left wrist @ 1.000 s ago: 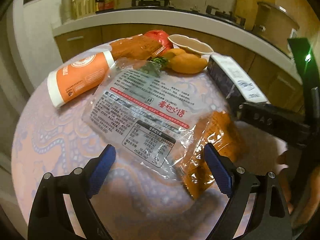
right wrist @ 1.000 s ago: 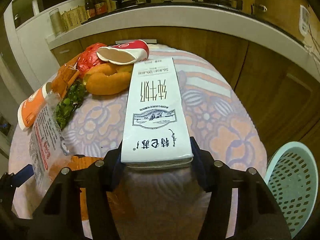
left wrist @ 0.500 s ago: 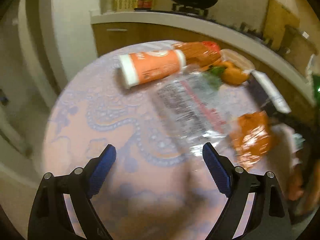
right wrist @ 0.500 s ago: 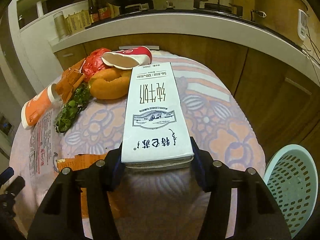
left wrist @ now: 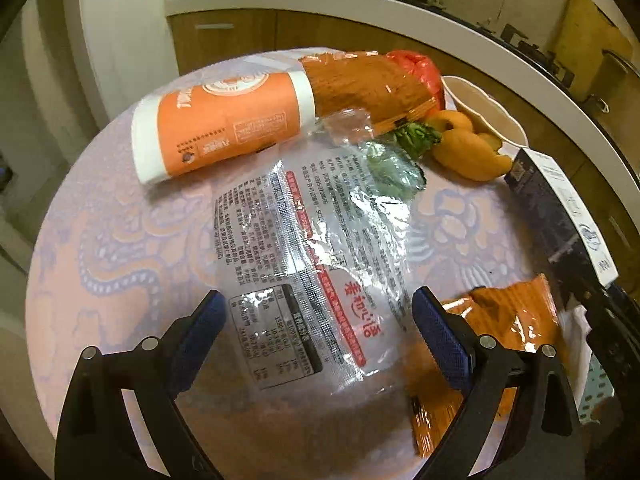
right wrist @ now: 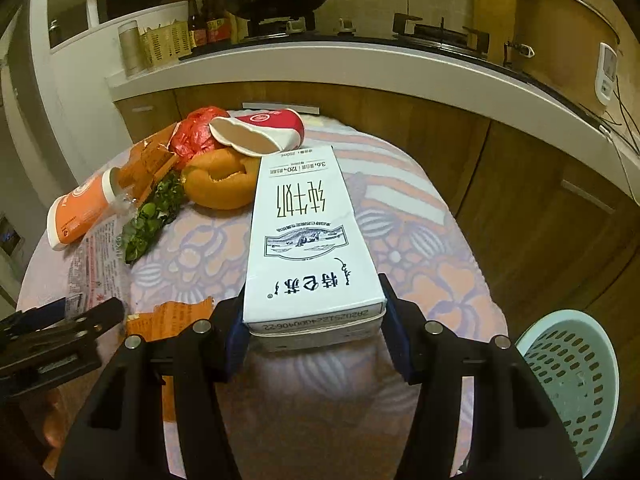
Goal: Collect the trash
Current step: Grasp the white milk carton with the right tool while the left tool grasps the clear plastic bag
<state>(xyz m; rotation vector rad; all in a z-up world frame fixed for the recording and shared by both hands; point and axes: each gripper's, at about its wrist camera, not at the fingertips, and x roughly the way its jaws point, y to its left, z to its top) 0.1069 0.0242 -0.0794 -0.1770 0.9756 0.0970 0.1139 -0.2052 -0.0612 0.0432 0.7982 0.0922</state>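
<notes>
On the round, floral-clothed counter (left wrist: 100, 264), the left gripper (left wrist: 318, 334) stands released, its blue-padded jaws wide apart with nothing pressed between them. The clear plastic food wrapper (left wrist: 316, 248) lies straight ahead at twelve o'clock, its near edge reaching in between the open jaws; its long axis runs away from the gripper, leaning toward eleven. It is thin, crinkled, glossy film printed with black text and a red band, lying nearly flat, so I judge it will slide or buckle rather than lift cleanly unless pinched at a raised fold. At eleven o'clock beyond it lies an orange-and-white cylindrical tube (left wrist: 224, 132) on its side. At four o'clock, just beside the right jaw, lies a torn orange foil packet (left wrist: 508, 320), shiny and creased.

From the right wrist view, the right gripper (right wrist: 314, 330) is clenched on the near end of the white milk carton (right wrist: 304, 232), a stiff rectangular paperboard box whose long axis points away at twelve o'clock. Beyond it sit a crushed red-and-white paper cup (right wrist: 264, 132), orange peel (right wrist: 220, 184) and leafy greens (right wrist: 154, 216). The pale green perforated basket (right wrist: 572, 376) waits at four o'clock, below the counter edge, nearer the right hand, likely where the carton goes.
</notes>
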